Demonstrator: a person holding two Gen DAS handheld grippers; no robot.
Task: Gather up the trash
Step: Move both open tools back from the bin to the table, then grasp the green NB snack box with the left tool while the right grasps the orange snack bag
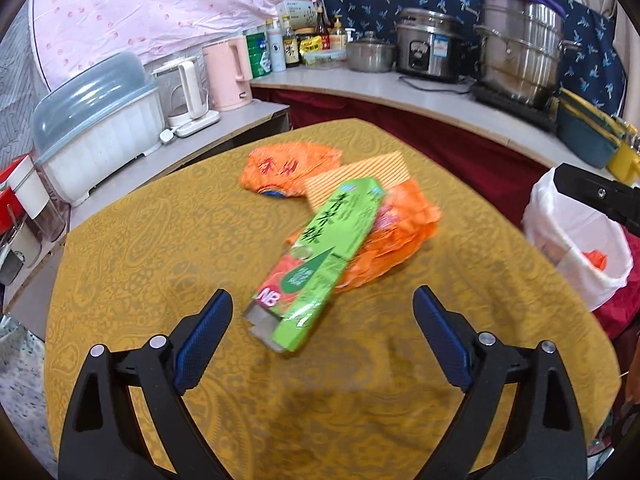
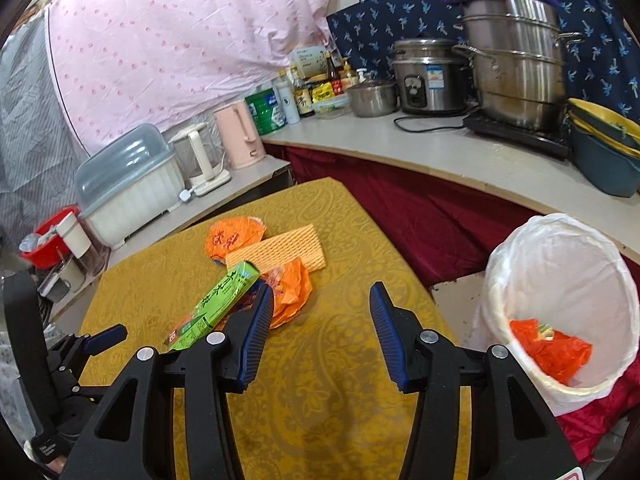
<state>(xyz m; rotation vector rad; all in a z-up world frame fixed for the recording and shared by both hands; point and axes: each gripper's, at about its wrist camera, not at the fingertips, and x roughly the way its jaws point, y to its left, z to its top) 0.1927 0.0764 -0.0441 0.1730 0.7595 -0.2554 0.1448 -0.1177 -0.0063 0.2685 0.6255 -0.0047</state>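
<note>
A long green carton (image 1: pixel 316 264) lies on the yellow tablecloth (image 1: pixel 160 248), resting partly on a crumpled orange wrapper (image 1: pixel 400 236). A second orange wrapper (image 1: pixel 292 170) and a striped orange-yellow pad (image 1: pixel 360 178) lie behind it. My left gripper (image 1: pixel 322 320) is open and empty, its fingers on either side of the carton's near end. My right gripper (image 2: pixel 322 320) is open and empty above the table, right of the carton (image 2: pixel 216 308). The white-lined trash bin (image 2: pixel 560 300) stands at the right with orange trash (image 2: pixel 552 350) inside.
A counter (image 2: pixel 440 152) behind holds steel pots (image 2: pixel 516 60), a rice cooker (image 2: pixel 430 78), bottles, a pink kettle (image 2: pixel 240 134) and a covered dish rack (image 2: pixel 128 184). Stacked basins (image 2: pixel 604 140) sit at the right. The left gripper shows at the right wrist view's left edge (image 2: pixel 100 340).
</note>
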